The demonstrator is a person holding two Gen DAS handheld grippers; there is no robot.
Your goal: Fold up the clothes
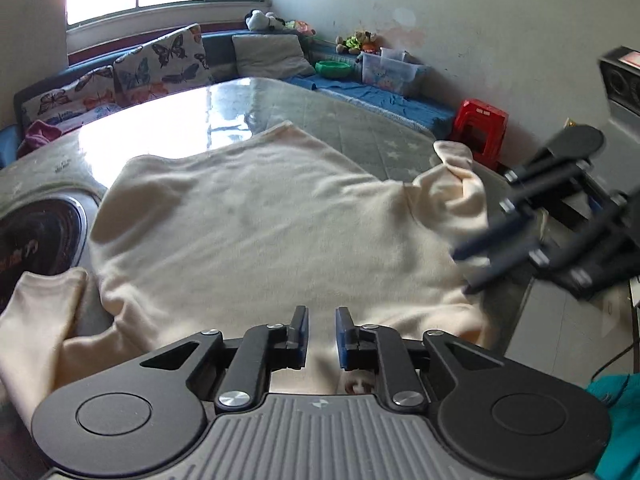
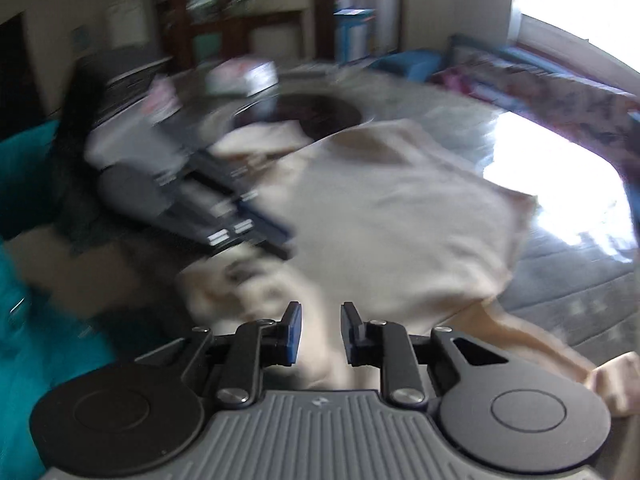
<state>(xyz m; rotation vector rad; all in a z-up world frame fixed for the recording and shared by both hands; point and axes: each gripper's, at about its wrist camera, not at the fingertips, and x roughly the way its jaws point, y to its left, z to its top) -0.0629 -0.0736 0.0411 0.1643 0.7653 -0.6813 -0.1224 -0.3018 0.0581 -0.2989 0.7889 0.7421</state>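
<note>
A cream long-sleeved top [image 1: 256, 224] lies spread on the table, its body flat, one sleeve bunched at the right [image 1: 456, 176] and one trailing off at the near left [image 1: 36, 320]. My left gripper [image 1: 321, 332] is open, with a small gap between its blue pads, just above the near hem. My right gripper [image 2: 321, 334] is open and empty over the top's right side [image 2: 380, 208]; it also shows blurred in the left wrist view [image 1: 472, 272], beside the bunched sleeve. The right wrist view is motion-blurred.
The table [image 1: 208, 116] has a glossy top with a grey star-patterned cover. A round dark inset [image 1: 36, 236] sits at the left. A sofa with butterfly cushions [image 1: 160, 64], a red stool [image 1: 480, 128] and teal cloth [image 2: 24, 320] surround it.
</note>
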